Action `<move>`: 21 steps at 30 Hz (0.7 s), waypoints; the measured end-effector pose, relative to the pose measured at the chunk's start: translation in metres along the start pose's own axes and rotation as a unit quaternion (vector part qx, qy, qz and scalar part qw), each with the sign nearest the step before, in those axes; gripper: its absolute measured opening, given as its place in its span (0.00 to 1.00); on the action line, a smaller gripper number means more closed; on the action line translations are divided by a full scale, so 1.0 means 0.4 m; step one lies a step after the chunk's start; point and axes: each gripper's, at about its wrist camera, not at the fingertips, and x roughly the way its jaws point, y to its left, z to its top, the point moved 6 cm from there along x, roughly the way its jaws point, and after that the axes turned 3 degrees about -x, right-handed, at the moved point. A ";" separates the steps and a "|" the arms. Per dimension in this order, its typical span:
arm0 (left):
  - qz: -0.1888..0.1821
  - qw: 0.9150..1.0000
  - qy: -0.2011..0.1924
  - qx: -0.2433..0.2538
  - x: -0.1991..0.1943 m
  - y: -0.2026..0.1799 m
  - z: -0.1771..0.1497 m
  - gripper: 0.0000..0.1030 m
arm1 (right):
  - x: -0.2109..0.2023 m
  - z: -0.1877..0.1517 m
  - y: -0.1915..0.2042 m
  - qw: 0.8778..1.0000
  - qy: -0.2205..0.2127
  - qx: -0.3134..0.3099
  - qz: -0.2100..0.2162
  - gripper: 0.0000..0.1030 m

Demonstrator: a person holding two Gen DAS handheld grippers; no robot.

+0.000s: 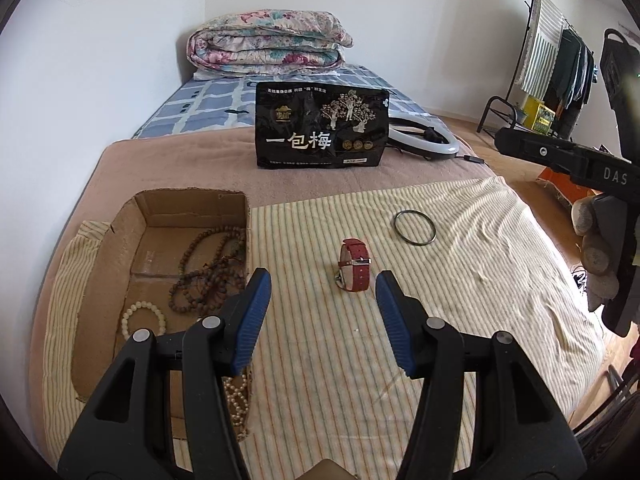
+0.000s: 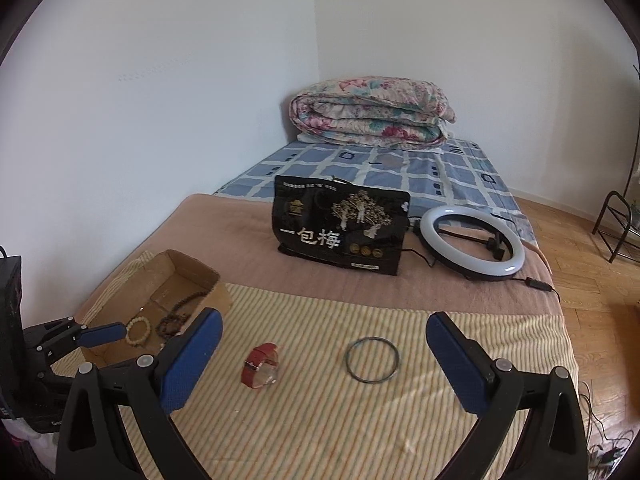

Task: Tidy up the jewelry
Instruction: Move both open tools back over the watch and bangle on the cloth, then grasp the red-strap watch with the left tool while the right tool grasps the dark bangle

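Observation:
A red-strapped watch [image 1: 354,267] [image 2: 262,365] lies on the striped cloth, just beyond my left gripper [image 1: 323,276], which stands open with nothing between its blue pads. A thin dark bangle [image 1: 415,222] [image 2: 372,359] lies to the watch's right. My right gripper [image 2: 324,326] is wide open and empty, hovering short of the bangle and watch. The cardboard box [image 1: 132,224] [image 2: 218,298] at the left holds brown bead strings [image 1: 208,272], a pale bead bracelet [image 1: 143,318] [image 2: 139,330] and a pearl strand [image 1: 237,400]. The left gripper's finger [image 2: 102,335] shows over the box in the right wrist view.
A black snack bag [image 1: 322,126] [image 2: 340,224] stands upright behind the cloth, with a ring light [image 2: 472,242] to its right and a folded floral quilt [image 1: 268,42] at the far end of the bed. A clothes rack [image 1: 560,64] stands on the wooden floor to the right.

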 end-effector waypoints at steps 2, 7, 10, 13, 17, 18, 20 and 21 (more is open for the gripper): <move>-0.004 1.000 0.006 0.000 0.018 -0.015 -0.002 0.54 | 0.018 -0.018 -0.034 1.000 0.007 0.012 -0.005 1.00; -0.009 1.000 0.026 -0.005 0.072 -0.042 -0.008 0.54 | 0.067 -0.060 -0.097 0.999 0.021 0.035 -0.014 1.00; -0.011 0.999 0.041 -0.012 0.110 -0.050 -0.012 0.54 | 0.102 -0.084 -0.120 0.999 0.030 0.038 -0.018 1.00; -0.014 0.998 0.055 -0.016 0.150 -0.061 -0.016 0.54 | 0.142 -0.108 -0.136 0.998 0.043 0.035 -0.024 1.00; -0.014 0.998 0.069 -0.007 0.198 -0.086 -0.023 0.54 | 0.200 -0.142 -0.155 0.997 0.065 0.032 -0.015 1.00; -0.015 0.997 0.071 -0.004 0.208 -0.092 -0.024 0.54 | 0.215 -0.149 -0.156 0.997 0.070 0.028 -0.013 1.00; -0.014 0.997 0.075 -0.001 0.229 -0.100 -0.026 0.54 | 0.242 -0.166 -0.158 0.997 0.080 0.019 -0.011 1.00; -0.013 0.997 0.077 -0.001 0.238 -0.102 -0.026 0.54 | 0.255 -0.174 -0.159 0.996 0.085 0.014 -0.009 1.00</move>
